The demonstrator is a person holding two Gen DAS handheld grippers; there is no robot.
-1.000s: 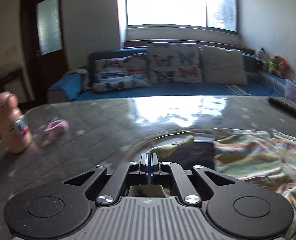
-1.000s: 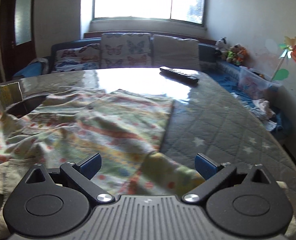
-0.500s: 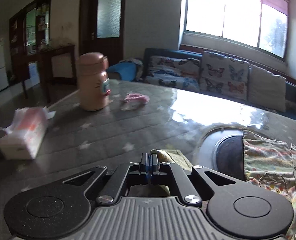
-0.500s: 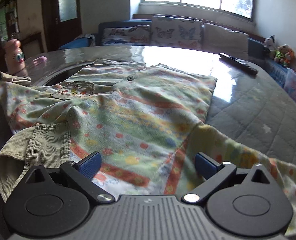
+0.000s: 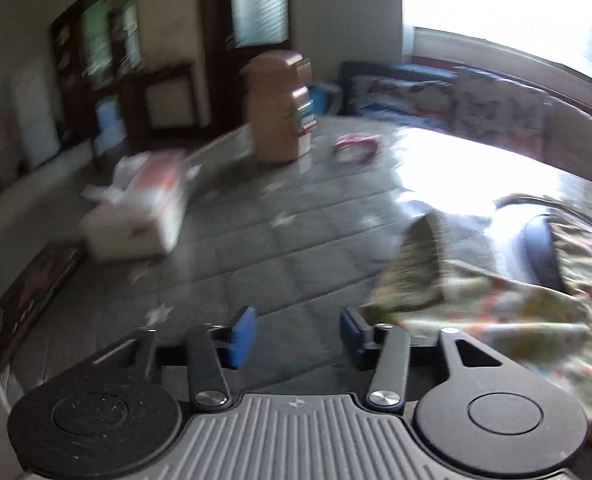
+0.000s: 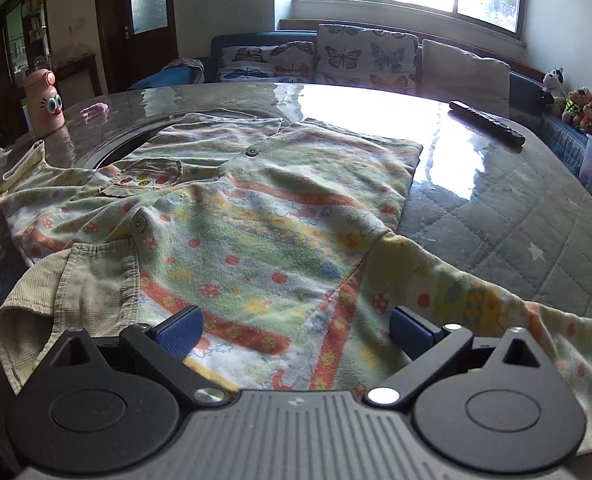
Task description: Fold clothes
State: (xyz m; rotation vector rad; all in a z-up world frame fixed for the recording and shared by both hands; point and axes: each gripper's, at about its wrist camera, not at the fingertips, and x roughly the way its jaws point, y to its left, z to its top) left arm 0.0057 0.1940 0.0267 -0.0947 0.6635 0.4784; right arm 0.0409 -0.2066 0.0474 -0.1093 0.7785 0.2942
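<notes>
Both grippers are spread wide, holding nothing. Left gripper (image 5: 297, 334) sits beside the sleeve (image 5: 411, 276). Right gripper (image 6: 296, 330) hovers over the shirt (image 6: 264, 216).

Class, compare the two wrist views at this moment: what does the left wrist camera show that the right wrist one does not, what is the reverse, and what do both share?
Only the left wrist view, which is blurred, shows the left gripper, open, and a dark flat item at the table's near left edge.

Only the right wrist view shows the right gripper, open, the remote control, the soft toys and the shirt's buttons.

Both show the patterned shirt, the pink bottle, the quilted table cover and the butterfly cushions.
</notes>
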